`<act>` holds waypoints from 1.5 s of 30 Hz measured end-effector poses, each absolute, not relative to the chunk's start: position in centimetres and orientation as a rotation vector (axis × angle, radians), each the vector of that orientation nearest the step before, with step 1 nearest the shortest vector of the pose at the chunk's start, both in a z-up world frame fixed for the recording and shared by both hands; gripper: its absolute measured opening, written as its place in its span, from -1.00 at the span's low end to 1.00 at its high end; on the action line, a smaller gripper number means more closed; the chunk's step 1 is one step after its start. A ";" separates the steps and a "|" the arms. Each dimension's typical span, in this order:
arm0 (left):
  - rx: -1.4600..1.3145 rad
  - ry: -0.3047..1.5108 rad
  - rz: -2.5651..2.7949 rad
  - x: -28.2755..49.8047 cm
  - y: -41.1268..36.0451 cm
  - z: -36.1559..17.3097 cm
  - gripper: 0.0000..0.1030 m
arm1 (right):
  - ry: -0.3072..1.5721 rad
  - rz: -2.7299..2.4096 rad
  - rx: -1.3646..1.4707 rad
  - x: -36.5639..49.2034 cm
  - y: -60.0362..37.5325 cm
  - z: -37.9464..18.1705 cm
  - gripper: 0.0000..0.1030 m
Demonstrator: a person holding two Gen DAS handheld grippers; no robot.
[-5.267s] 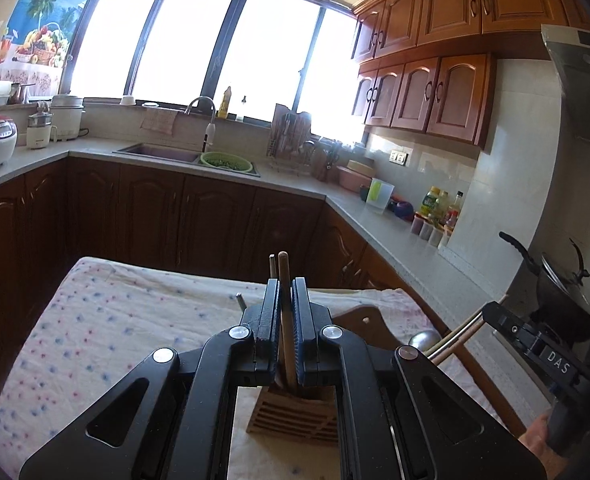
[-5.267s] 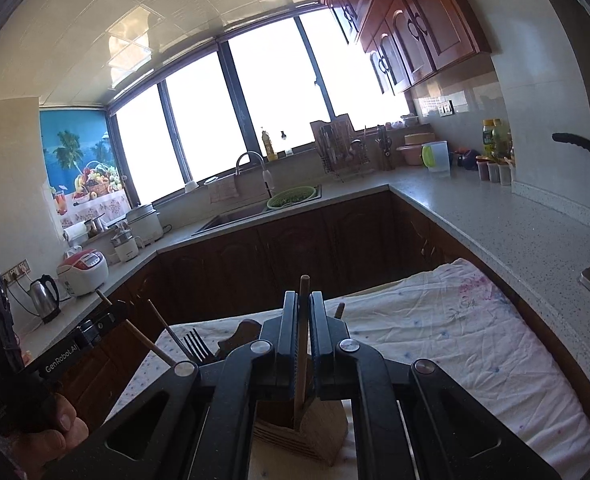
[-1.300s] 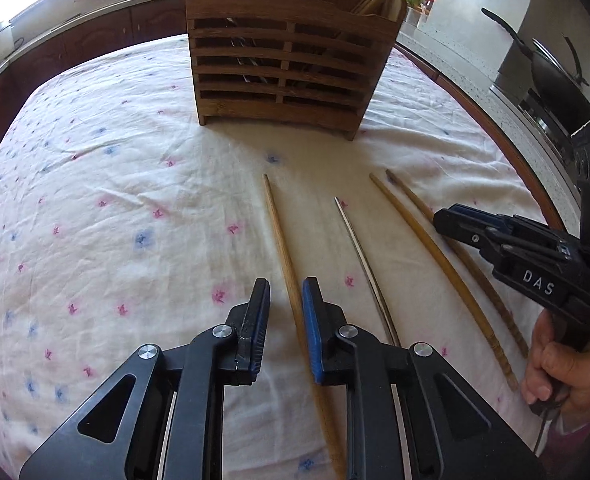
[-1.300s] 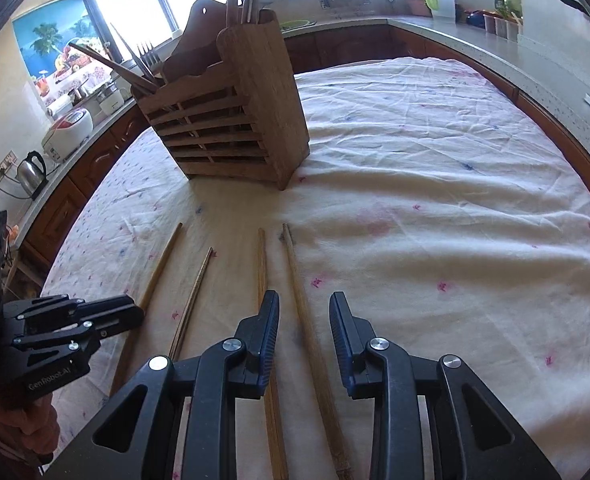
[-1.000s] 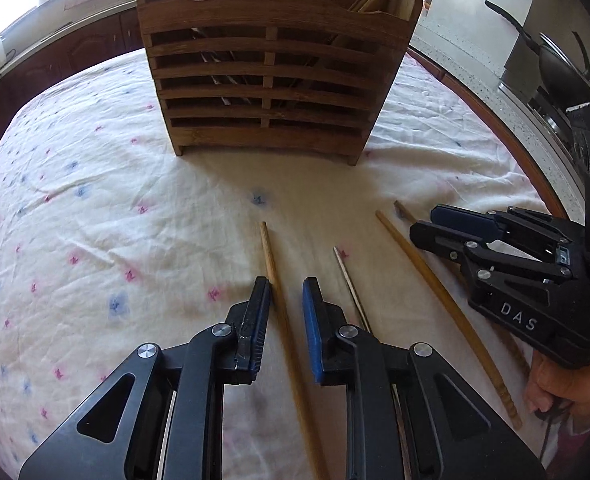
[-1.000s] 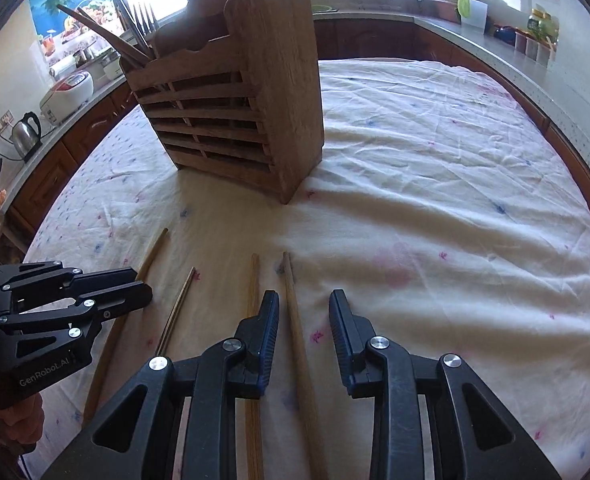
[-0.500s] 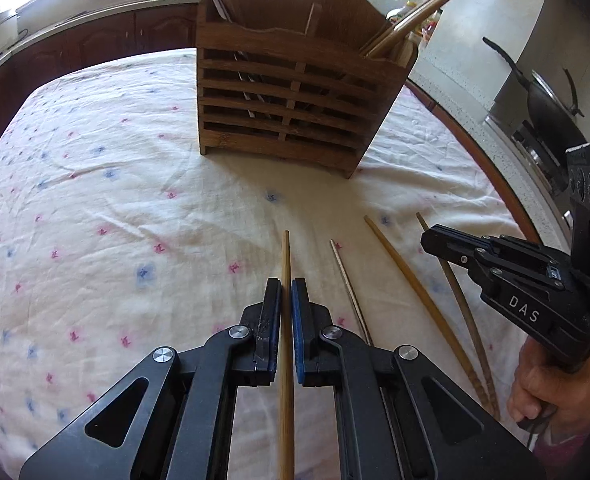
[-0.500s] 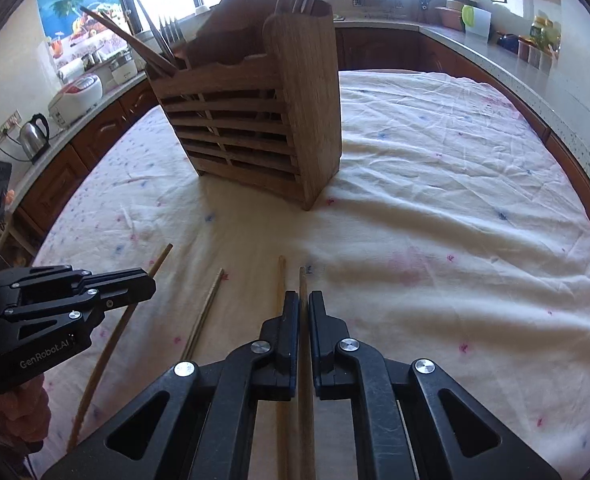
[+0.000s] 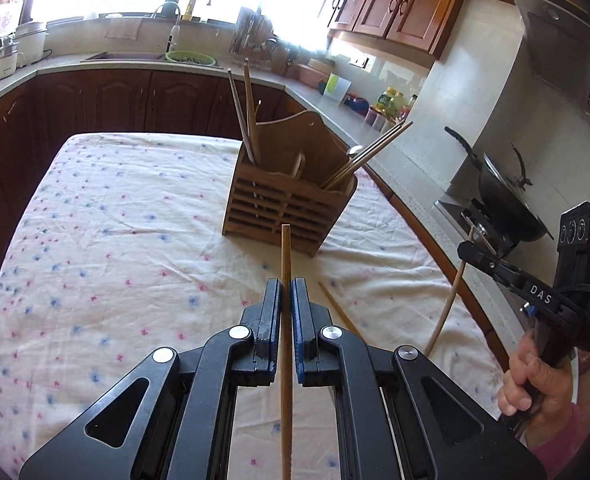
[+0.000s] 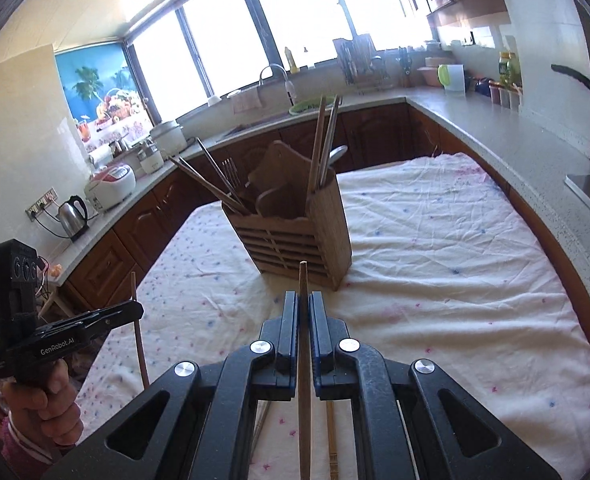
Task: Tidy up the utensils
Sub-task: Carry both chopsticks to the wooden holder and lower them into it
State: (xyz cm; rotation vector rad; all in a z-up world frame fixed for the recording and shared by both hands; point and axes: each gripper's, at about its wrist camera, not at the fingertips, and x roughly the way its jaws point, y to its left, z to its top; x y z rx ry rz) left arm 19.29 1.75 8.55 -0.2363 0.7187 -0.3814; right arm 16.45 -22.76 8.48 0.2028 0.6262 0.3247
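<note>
- Left wrist view: the left gripper (image 9: 286,292) is clamped on a wooden chopstick (image 9: 285,264). The stick's long axis runs along the fingers, with its tip pointing at the wooden utensil holder (image 9: 291,204) on the floral tablecloth (image 9: 107,240).
- Only this view shows the holder's right compartment with chopsticks leaning out to the right, a loose chopstick (image 9: 337,310) on the cloth nearer than the holder, and a black wok (image 9: 503,196) right of the holder.
- Right wrist view: the right gripper (image 10: 304,304) is clamped on a second chopstick (image 10: 303,292), aligned with the fingers, tip pointing at the holder (image 10: 295,240).
- Only this view shows a fork (image 10: 231,178) in the holder, plus a kettle (image 10: 73,212) and rice cooker (image 10: 109,184) on the counter left of the holder.
- In this view, the left gripper (image 10: 133,312) holds its stick (image 10: 138,332) near upright, left of the holder.
</note>
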 end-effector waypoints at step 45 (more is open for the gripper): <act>-0.185 0.409 -0.333 22.0 1.2 18.5 -0.91 | 0.401 0.325 0.237 18.8 -23.3 15.9 -0.90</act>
